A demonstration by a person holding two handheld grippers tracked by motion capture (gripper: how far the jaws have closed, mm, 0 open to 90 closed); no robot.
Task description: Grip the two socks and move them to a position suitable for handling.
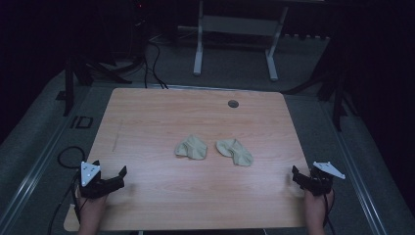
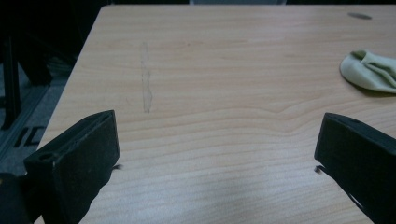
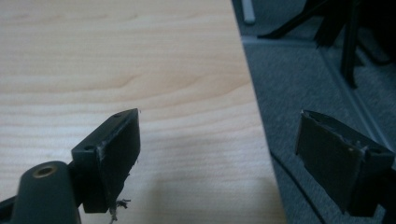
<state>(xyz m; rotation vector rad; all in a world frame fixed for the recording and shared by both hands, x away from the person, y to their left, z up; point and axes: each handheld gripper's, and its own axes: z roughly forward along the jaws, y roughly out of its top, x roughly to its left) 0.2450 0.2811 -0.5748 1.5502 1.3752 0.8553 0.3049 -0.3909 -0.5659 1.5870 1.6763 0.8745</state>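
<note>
Wooden tabletop (image 1: 147,205), two pale socks (image 1: 192,147) (image 1: 235,151) loose at centre, apart. Left gripper (image 1: 108,172) at seven o'clock, right gripper (image 1: 299,177) at four: both wide open, empty. Nothing looks started.

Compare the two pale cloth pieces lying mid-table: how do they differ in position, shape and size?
The left cloth piece lies nearer the left tongs; the right cloth piece lies nearer the right tongs. The left one is bunched compactly; the right one stretches longer, slanting toward the person. Both are crumpled, pale yellowish, untouched and apart.
</note>
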